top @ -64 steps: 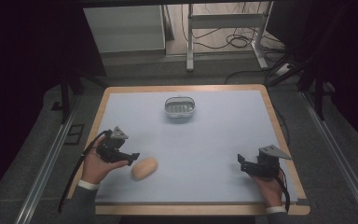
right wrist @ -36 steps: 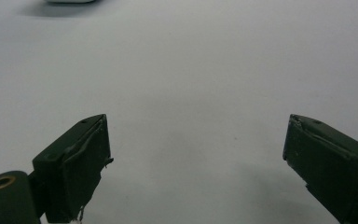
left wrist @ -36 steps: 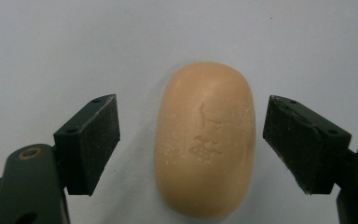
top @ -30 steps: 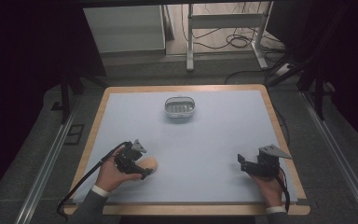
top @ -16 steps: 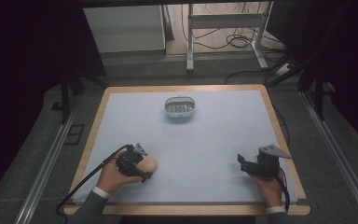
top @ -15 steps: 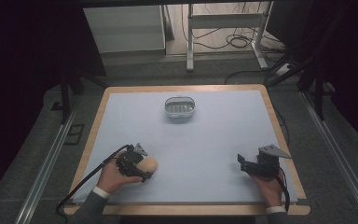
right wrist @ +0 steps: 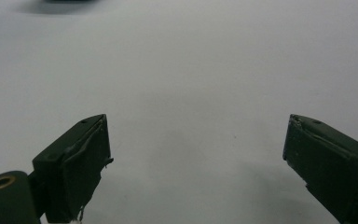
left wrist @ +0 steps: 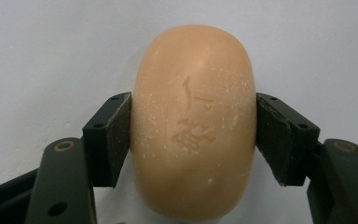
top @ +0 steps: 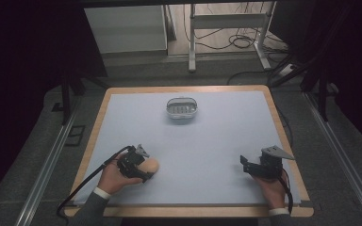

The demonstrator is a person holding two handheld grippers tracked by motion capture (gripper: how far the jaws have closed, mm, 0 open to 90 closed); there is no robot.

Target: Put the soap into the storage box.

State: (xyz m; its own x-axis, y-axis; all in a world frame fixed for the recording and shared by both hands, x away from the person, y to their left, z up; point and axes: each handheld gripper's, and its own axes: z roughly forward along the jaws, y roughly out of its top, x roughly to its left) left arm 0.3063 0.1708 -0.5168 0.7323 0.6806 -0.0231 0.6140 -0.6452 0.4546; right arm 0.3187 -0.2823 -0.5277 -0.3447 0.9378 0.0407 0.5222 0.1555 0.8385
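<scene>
Soap (left wrist: 193,126), a tan oval bar, sits right between the pads of my left gripper (left wrist: 193,133), both black jaws pressed against its long flanks, so I read that gripper as clamped on it. Its long axis runs straight ahead along the jaws, away from my left hand (top: 109,177), with the stamped face turned up toward the camera. In the high view the bar (top: 150,165) lies low at the near-left part of the blue mat (top: 217,141), and I can't tell whether it is resting on the surface or just lifted. My right gripper (right wrist: 196,158) stands wide and holds nothing, hovering near the mat's near-right corner (top: 254,167), well apart from the bar. Beyond both, a small oval dish (top: 182,108) waits at the far middle of the mat, ahead and to the right of the bar; I judge that the likely destination, and the left hand is the nearer one to carry it.
</scene>
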